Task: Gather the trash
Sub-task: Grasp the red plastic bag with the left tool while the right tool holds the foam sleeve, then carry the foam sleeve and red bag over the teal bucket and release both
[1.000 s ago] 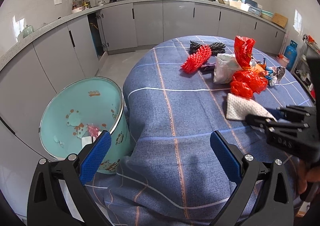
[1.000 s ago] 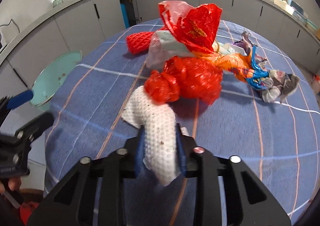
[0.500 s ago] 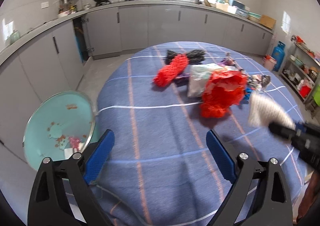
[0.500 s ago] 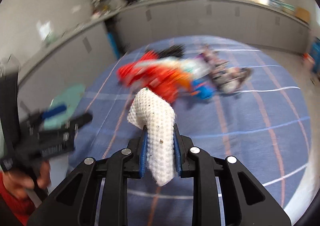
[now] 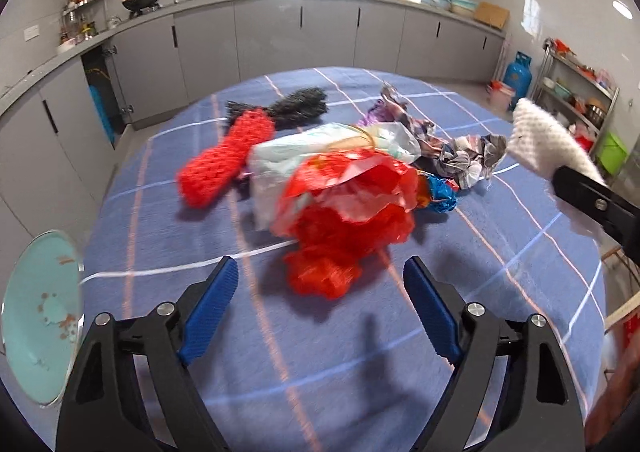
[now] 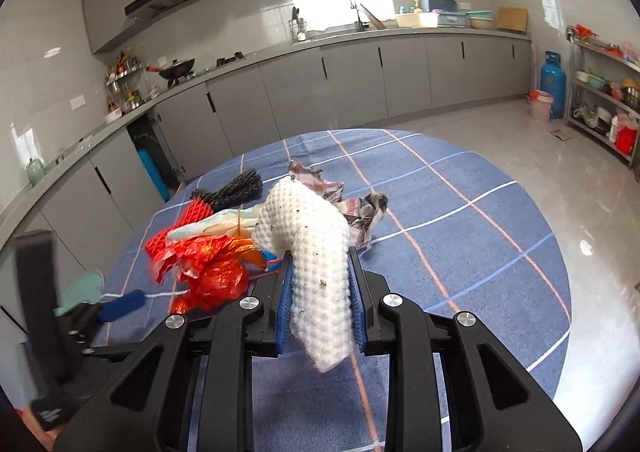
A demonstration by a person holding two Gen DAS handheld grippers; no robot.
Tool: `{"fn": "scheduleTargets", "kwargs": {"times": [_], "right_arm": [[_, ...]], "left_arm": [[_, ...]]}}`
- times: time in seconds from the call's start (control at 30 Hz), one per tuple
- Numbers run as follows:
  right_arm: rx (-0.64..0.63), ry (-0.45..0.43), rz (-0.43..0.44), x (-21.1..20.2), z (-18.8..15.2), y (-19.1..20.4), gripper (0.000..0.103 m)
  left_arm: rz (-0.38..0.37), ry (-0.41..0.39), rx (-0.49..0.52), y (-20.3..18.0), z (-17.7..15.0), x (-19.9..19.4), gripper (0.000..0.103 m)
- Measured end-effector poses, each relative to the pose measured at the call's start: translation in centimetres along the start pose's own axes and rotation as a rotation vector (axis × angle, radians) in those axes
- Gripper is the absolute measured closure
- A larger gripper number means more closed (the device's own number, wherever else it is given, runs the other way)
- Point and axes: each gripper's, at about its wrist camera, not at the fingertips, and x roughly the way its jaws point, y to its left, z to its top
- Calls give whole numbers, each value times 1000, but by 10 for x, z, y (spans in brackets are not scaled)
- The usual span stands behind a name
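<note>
**White foam net gripped, trash heap ahead**

Left wrist view: the left gripper (image 5: 320, 292), its jaws closing with nothing between them, hovers just short of the red plastic bag (image 5: 348, 211) heaped with other trash on the blue checked tablecloth (image 5: 500, 252). A teal bin (image 5: 40, 324) stands at the table's left edge; its contents cannot be made out.

Right wrist view: the right gripper (image 6: 320, 292) pinches the white foam net (image 6: 316, 252), raised above the cloth.

A round surface (image 5: 168, 332) under a blue checked cloth fills mid-frame. On it lie a red foam net (image 5: 224, 163), black netting (image 5: 298, 105), red plastic bags (image 5: 348, 211) and crumpled wrappers (image 5: 464, 155).
</note>
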Motion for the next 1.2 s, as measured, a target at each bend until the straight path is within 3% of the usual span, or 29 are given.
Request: {"fn": "scheduleTargets", "kwargs": {"times": [0.1,0.13,0.23,0.67,0.93,1.2], "right_arm": [[12,5,-4,1,-1,-5,77],[17,8,-2,2,-2,-6,77],[35,10,-1,1,-2,-12,77],[-5,-20,54,-13,-16,21,77],[-90,-12,110,-18,-24,62,77],[-164,6,160,-19,-30,101,77]], "left_arm": [[10,24,-5,-4,4,15,44],[-16,52,-17,-2,4,20,66],[-60,51,-49,8,2,19,75],[-65,-32,-78,46,-43,-56,77],[68,-129,-114,75,-50,-96,77],[155,-141,-173,110,-62,-112,77]]}}
